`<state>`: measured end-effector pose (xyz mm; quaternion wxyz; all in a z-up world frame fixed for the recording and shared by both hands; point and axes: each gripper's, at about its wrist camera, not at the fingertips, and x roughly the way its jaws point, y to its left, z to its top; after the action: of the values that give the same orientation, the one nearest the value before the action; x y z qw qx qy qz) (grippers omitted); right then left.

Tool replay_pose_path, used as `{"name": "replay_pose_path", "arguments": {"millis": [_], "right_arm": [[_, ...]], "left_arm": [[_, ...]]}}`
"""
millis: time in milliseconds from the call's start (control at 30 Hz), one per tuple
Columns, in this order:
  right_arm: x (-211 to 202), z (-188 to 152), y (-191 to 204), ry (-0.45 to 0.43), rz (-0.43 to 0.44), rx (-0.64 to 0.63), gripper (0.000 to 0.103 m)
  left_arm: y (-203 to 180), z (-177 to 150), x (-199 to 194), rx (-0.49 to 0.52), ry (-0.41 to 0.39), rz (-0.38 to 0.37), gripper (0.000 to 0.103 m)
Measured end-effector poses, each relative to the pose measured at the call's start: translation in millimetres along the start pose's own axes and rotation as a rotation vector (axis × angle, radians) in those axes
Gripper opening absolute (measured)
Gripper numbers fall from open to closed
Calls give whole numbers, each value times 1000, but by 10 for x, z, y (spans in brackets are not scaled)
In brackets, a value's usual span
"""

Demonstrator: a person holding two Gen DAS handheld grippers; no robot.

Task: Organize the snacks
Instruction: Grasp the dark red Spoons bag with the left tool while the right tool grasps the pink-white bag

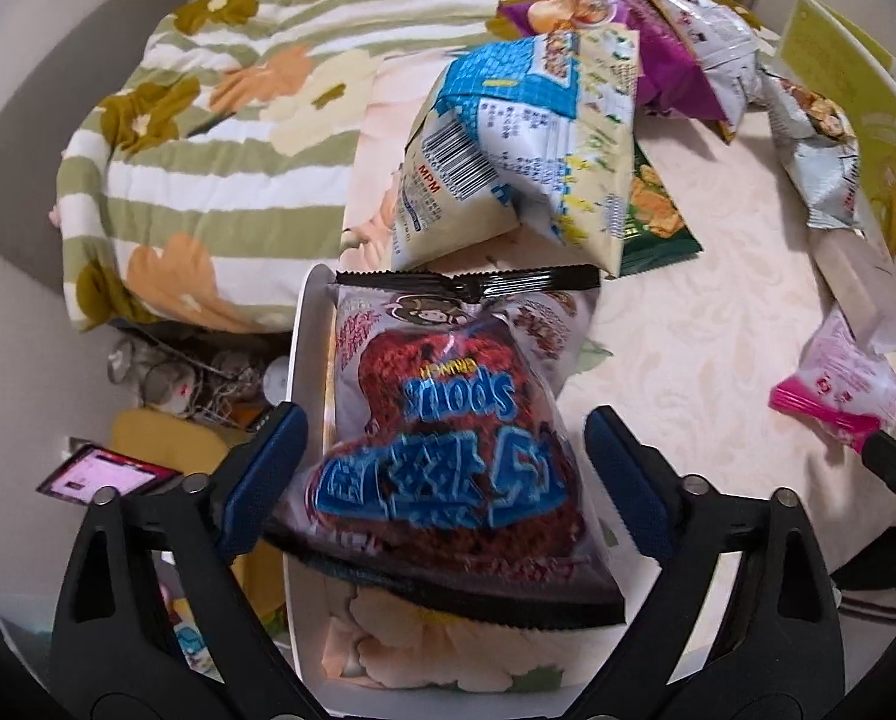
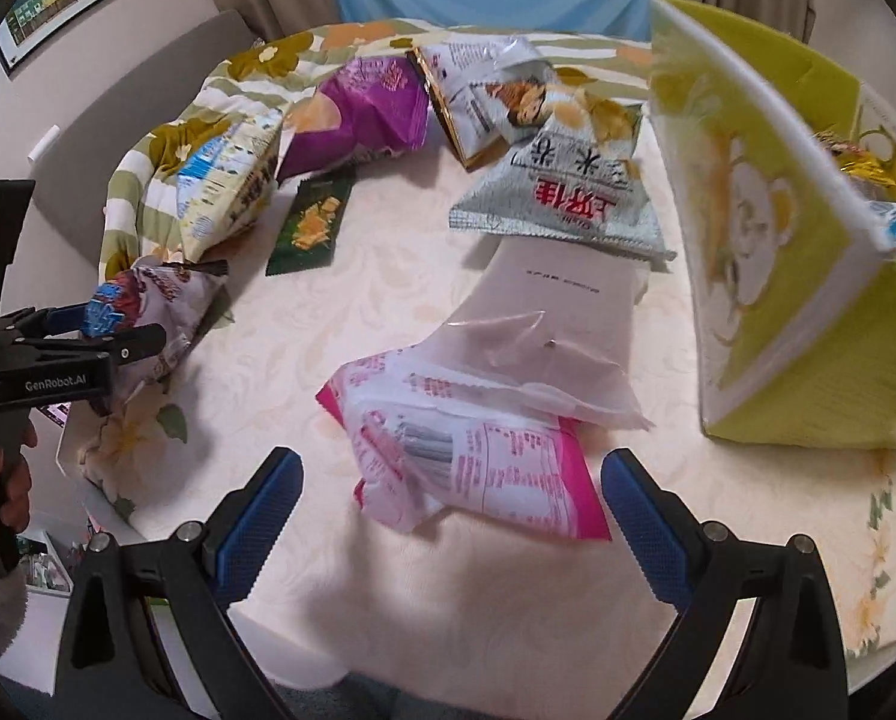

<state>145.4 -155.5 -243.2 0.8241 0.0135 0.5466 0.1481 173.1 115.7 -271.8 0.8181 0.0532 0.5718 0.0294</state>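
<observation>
One snack bag (image 1: 448, 450) (red) between left hand-held gripper (image 1: 444, 480) fingers

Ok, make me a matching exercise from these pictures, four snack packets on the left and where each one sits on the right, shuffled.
Things:
1. red Sports packet
2. pink packet
3. dark green packet
4. purple bag

Places:
A. flat on the cloth, beside the blue and cream bag
B. far side, against the striped quilt
C. between the open fingers of the left tool
D. just ahead of the open right tool

Pairs: 1-C, 2-D, 3-A, 4-B
</observation>
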Motion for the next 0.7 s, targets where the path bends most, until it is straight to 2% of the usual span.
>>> {"name": "replay_pose_path", "arguments": {"millis": [67,300,500,700], "right_arm": [[61,21,-9,9,9,-3,99],[198,93,-35,29,26,7,99],[259,106,-24,44,12,1,99],[313,125,-13,59,20,9,87]], "left_arm": [[-2,10,37,-2,11,-5,81],[-40,26,76,15,18,-14,69],[-36,16,52,22,21,-32,64],[2,-18,33,0,35,-74,63]]}}
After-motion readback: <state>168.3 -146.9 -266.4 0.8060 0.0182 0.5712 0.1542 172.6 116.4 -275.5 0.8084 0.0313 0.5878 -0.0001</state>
